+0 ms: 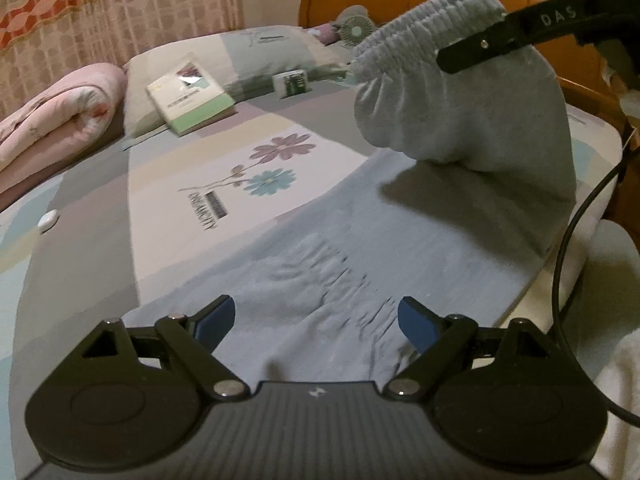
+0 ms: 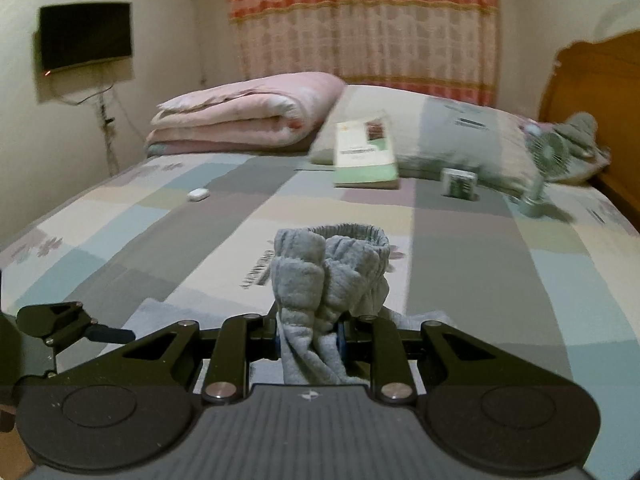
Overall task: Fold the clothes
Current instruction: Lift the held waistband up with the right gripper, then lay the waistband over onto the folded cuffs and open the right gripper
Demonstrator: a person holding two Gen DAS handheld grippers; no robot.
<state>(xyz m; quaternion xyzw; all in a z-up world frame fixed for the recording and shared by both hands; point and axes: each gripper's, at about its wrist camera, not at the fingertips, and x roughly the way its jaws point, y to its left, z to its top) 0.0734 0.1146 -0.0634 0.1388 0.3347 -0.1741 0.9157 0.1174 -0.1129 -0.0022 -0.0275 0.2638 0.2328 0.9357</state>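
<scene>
A grey garment with a ribbed elastic band [image 1: 472, 120] lies on the bed, one end lifted. My right gripper [image 2: 308, 338] is shut on the bunched grey fabric [image 2: 332, 268] and holds the banded end up above the bed; it shows in the left wrist view as a black arm [image 1: 500, 40] at the upper right. My left gripper [image 1: 316, 316] is open, its blue pads [image 1: 416, 320] apart just above the flat wrinkled part of the garment [image 1: 320, 264]. It holds nothing. It shows at the left edge of the right wrist view [image 2: 108, 334].
The bed has a patchwork sheet with flower prints [image 1: 276, 160]. A book [image 2: 364, 152], a small box [image 2: 460, 184], a small fan [image 2: 548, 156] and pillows lie at the head. A folded pink quilt [image 2: 248, 116] lies at the far side. A small white object [image 2: 198, 194] lies on the sheet. A black cable [image 1: 568, 240] hangs at right.
</scene>
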